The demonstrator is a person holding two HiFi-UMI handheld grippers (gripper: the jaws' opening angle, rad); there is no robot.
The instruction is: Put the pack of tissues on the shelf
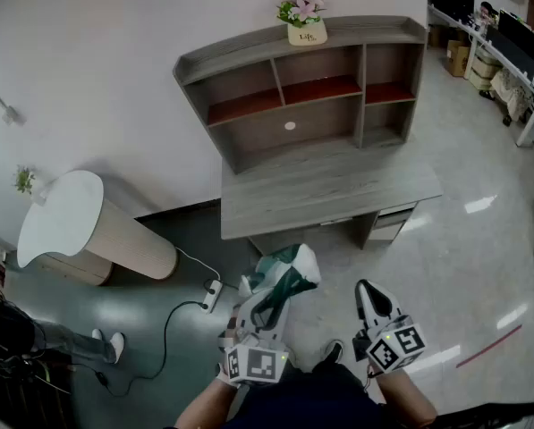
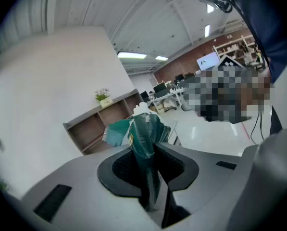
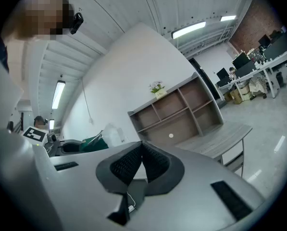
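Left hand-held gripper (image 1: 256, 322) clamps the tissue pack (image 1: 283, 280), apparently short of the desk (image 1: 338, 186) edge.

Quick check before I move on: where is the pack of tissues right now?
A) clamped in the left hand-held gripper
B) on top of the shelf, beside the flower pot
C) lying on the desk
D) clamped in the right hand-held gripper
A: the left hand-held gripper is closed on the green pack of tissues, while the right hand-held gripper is shut with nothing in it.
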